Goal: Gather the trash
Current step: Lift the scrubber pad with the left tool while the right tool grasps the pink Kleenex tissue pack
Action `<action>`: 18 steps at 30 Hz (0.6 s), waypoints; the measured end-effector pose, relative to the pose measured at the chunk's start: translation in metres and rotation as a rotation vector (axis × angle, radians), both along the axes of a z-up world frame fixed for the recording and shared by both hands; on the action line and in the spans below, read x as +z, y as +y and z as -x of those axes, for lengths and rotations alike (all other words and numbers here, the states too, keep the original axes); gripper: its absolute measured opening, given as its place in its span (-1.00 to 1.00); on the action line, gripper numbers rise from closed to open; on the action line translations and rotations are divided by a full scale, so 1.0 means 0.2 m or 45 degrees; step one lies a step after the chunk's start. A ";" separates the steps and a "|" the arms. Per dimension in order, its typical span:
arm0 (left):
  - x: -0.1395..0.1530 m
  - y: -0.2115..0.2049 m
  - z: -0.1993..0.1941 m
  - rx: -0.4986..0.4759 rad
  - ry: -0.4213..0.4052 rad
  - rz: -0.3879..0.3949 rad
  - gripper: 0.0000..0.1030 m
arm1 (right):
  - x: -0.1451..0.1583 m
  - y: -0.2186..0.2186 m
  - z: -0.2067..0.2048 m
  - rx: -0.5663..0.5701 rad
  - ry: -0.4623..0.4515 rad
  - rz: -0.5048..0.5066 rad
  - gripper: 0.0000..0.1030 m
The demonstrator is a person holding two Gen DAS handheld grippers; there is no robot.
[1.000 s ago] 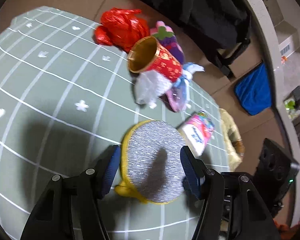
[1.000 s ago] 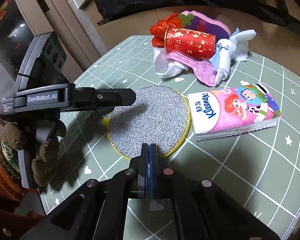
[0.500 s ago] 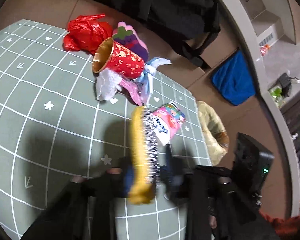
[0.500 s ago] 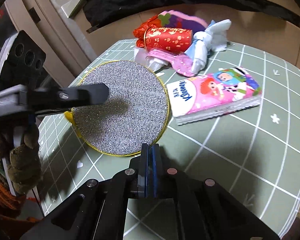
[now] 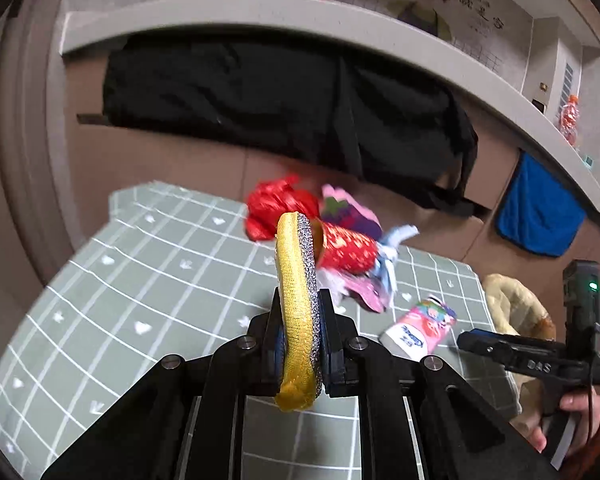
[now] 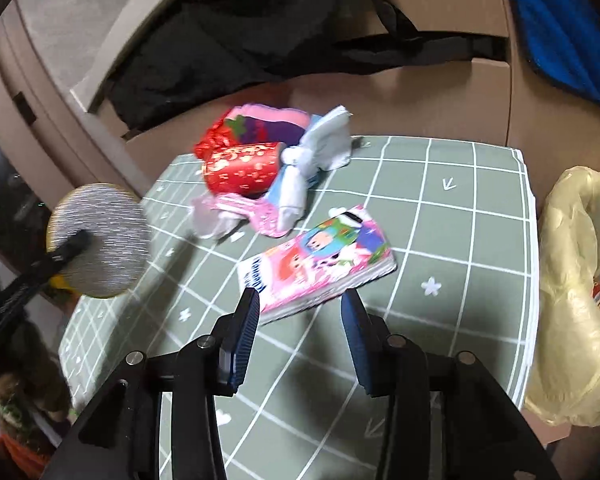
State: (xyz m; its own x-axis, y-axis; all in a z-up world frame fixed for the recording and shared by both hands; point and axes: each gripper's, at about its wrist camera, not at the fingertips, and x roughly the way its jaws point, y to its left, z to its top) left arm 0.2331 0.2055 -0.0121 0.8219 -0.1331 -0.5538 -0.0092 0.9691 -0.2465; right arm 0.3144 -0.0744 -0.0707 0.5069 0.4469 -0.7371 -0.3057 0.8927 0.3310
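Observation:
My left gripper (image 5: 299, 312) is shut on a round scouring pad (image 5: 298, 296), yellow on one side and silver on the other, and holds it edge-on above the green grid mat (image 5: 148, 280). The pad also shows in the right wrist view (image 6: 100, 240), lifted at the mat's left edge. My right gripper (image 6: 300, 300) is open and empty, its fingers just above the near end of a pink Kleenex tissue pack (image 6: 320, 260). A red paper cup (image 6: 242, 168), red wrapper, purple-pink packet and white-blue tissues lie heaped at the far side.
A yellowish plastic trash bag (image 6: 572, 280) hangs open off the mat's right edge. A black bag (image 5: 300, 96) and a blue cloth (image 5: 540, 208) lie on the brown bench behind the mat. My right gripper shows in the left wrist view (image 5: 532, 356).
My left gripper closed on the scouring pad and lifted it off the mat, turning it edge-on. My right gripper opened and moved right over the tissue pack.

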 end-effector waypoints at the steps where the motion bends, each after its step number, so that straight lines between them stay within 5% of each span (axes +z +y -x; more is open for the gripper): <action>1: 0.00 0.01 0.00 0.002 -0.007 0.000 -0.72 | -0.01 0.00 -0.02 -0.006 0.015 0.003 -0.21; 9: -0.03 0.09 0.02 0.007 0.010 0.041 -0.72 | -0.10 0.12 -0.22 0.045 0.057 0.180 -0.21; 14: -0.06 0.14 -0.02 0.032 0.040 0.063 -0.72 | -0.01 0.15 -0.26 -0.030 -0.167 0.474 -0.21; 18: -0.07 0.14 -0.07 0.037 0.049 0.093 -0.72 | 0.04 0.23 -0.20 0.148 -0.086 0.175 -0.21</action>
State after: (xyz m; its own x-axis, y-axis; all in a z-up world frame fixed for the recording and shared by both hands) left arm 0.2478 0.2337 -0.0260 0.8044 -0.1505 -0.5747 -0.0481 0.9477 -0.3155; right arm 0.3540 -0.0293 -0.0617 0.5082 0.4025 -0.7614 -0.4266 0.8856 0.1834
